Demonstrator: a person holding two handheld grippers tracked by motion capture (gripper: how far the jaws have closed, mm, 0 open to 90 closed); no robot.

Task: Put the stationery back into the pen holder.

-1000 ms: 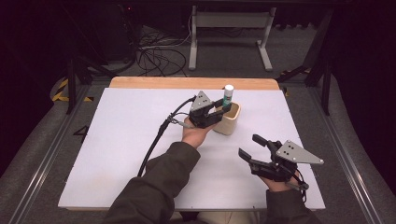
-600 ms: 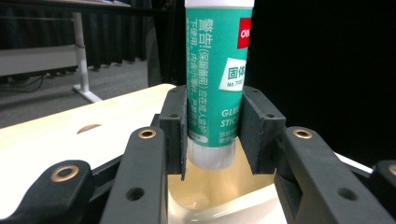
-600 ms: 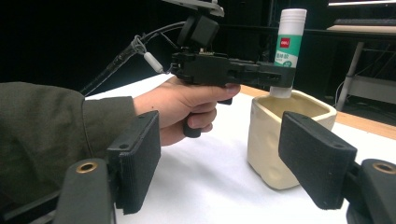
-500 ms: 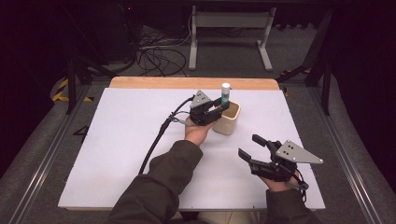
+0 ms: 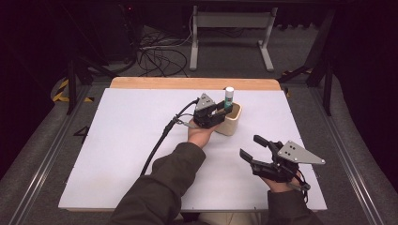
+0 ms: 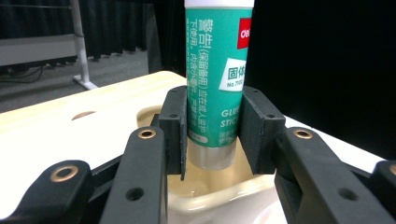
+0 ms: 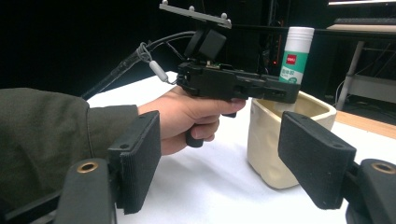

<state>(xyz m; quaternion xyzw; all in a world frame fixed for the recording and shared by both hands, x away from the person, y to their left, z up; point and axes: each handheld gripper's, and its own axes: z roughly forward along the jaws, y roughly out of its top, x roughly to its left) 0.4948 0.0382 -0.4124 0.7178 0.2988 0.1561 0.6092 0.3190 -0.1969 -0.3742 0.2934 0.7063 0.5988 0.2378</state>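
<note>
Green-and-white glue stick (image 6: 216, 84) stands upright, clamped between the fingers (image 6: 173, 126) of the left gripper (image 5: 220, 110), its lower end just inside the mouth of the cream cup (image 5: 231, 123). Cup sits on the white surface (image 5: 122, 140), toward the far middle, with the left hand (image 5: 201, 135) right beside its near wall.

- Left gripper view: the pads grip the stick low, on the label just above the grey base. Base hangs above the cup floor; I cannot tell whether it touches anything below.
- Risk, as I judge it: the hold is low on a tall, smooth tube, so the top can tip if the hand tilts or jerks. A tilted stick would catch the cup rim on the way down or out.
- Risk: letting go now means a short drop. The stick could bounce, lean on the wall, or rock the cup, which looks light and has nothing steadying it.
- Risk: the hand and gripper body crowd the cup's near side. A sideways pull could drag or topple it.

Right gripper (image 5: 256, 149) hovers near the front right of the surface, well apart from the cup, fingers (image 7: 140, 154) spread with nothing between them. Its view looks across at the left hand and cup.

- Risk: being idle and far off, it cannot brace the cup if that slides. Moved in carelessly, it could knock the left gripper or the cable (image 5: 157, 145).
</note>
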